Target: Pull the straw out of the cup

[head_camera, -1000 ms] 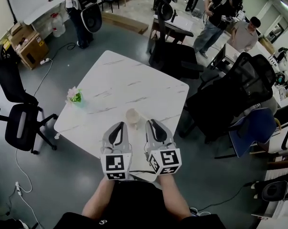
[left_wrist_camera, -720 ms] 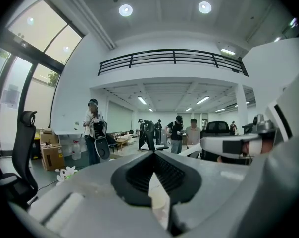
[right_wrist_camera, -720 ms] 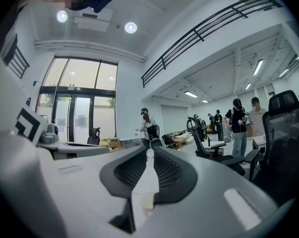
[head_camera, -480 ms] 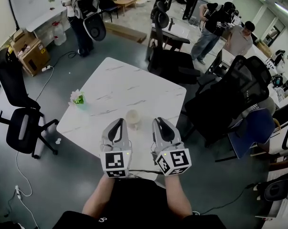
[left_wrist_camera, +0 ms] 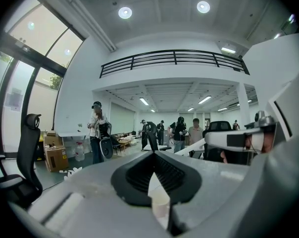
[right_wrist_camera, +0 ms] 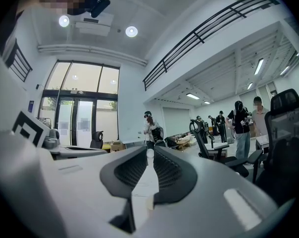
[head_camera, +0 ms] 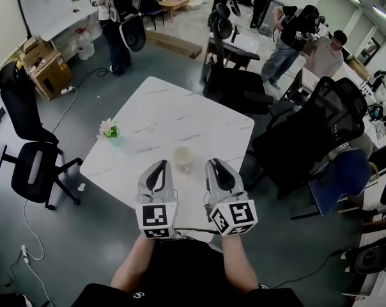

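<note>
A pale cup [head_camera: 183, 156] stands upright on the white marbled table [head_camera: 174, 117], close to the near edge. It sits just ahead of the two grippers and between them, touching neither. The straw is too small to make out in any view. The left gripper [head_camera: 159, 165] hangs over the near edge of the table, pointing forward, with its jaw tips pressed together and nothing caught between them. In its own view the cup shows low down, through the opening behind the tips. The right gripper [head_camera: 213, 164] is held level beside it, to the right of the cup. Its jaws stand a narrow slit apart, and the ribbed black pads press on nothing I can make out. Only white shows through the slit, most likely the table top. Each gripper carries a cube at its rear, the left cube [head_camera: 156, 219] and the right cube [head_camera: 234, 215], printed with black-and-white square marker patterns and no letters. A small pink-and-green flower [head_camera: 108, 130] sits near the table's left edge, well apart from the cup. Stacked cardboard boxes [head_camera: 49, 70] stand by the far left wall, and any print on them is too small to read. A black office chair [head_camera: 28, 166] stands on the floor left of the table. Several people stand at the back of the room.
</note>
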